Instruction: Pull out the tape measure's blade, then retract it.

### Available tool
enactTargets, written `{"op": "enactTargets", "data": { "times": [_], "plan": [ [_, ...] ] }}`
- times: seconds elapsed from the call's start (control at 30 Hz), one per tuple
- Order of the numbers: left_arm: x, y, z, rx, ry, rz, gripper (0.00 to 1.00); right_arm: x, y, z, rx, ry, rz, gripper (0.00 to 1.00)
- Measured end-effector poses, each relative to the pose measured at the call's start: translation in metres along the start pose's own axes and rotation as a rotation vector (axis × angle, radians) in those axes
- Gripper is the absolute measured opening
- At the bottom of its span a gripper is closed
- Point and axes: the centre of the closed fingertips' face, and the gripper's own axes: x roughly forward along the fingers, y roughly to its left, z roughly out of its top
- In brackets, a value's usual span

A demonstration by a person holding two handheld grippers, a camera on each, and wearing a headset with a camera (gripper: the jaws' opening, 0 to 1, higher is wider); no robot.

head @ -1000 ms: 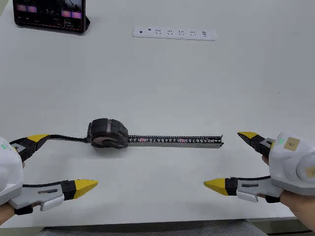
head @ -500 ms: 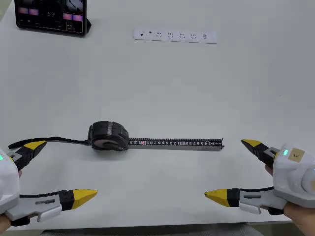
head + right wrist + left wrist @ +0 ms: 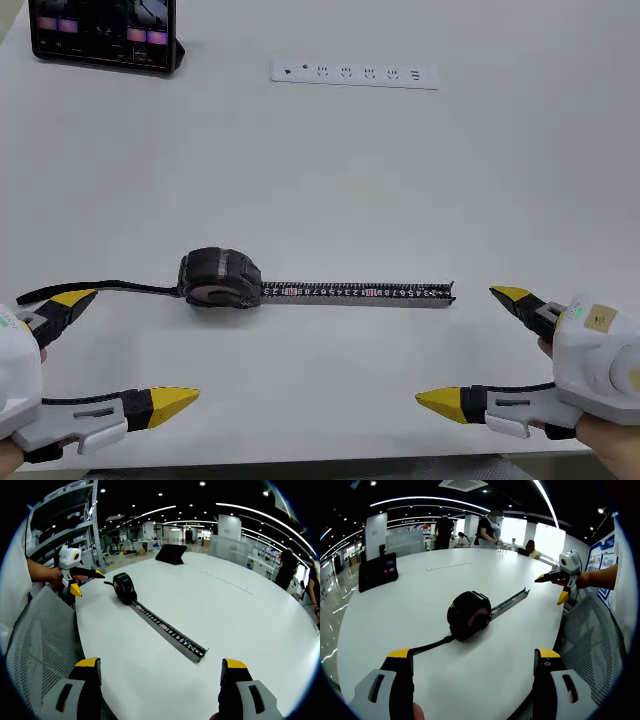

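Tape measure [image 3: 218, 277] lies free on the worktop [image 3: 330, 180], its blade [image 3: 355, 291] extended, presumably locked. Left tongs [image 3: 140, 345] and right tongs [image 3: 458, 346] gape at either end, placed for retraction.

Squat rubber-cased tape measure [image 3: 218, 277]: black shell, dull pink-grey round side face. Its steel blade [image 3: 355, 291]: black, with white numerals and ticks and a few red marks. Thin wrist strap [image 3: 120, 288]: black. Plastic left gripper [image 3: 135, 348] and right gripper [image 3: 462, 346]: white bodies, black jaws, yellow tips. The right one carries a green light and a tan square label. Flat worktable [image 3: 320, 180]: plain matte white. Long power strip [image 3: 354, 73]: white, dark sockets. Propped tablet [image 3: 100, 30]: black frame, pink and purple patches on a dark screen.
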Motion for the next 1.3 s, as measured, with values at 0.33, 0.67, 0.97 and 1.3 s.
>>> {"op": "enactTargets", "data": {
  "times": [0.33,0.67,0.97,1.3],
  "plan": [
    [-0.0002,-0.0006,-0.0015,-0.004,0.003,-0.004,0.98,0.0014,0.0011,-0.0026,0.0,0.007,0.005,0.99],
    [0.0009,-0.0005,0.0011,-0.003,0.0,-0.006,0.98,0.0009,-0.003,-0.0029,0.0,0.009,-0.002,0.99],
    [0.001,0.0014,0.0023,-0.001,0.0,-0.003,0.97,0.0008,-0.002,-0.0044,-0.007,0.011,-0.001,0.98],
    [0.0009,0.0013,0.0026,-0.002,-0.002,-0.006,0.97,-0.0001,-0.0014,-0.0038,-0.002,0.006,0.0,0.98]
  ]
}}
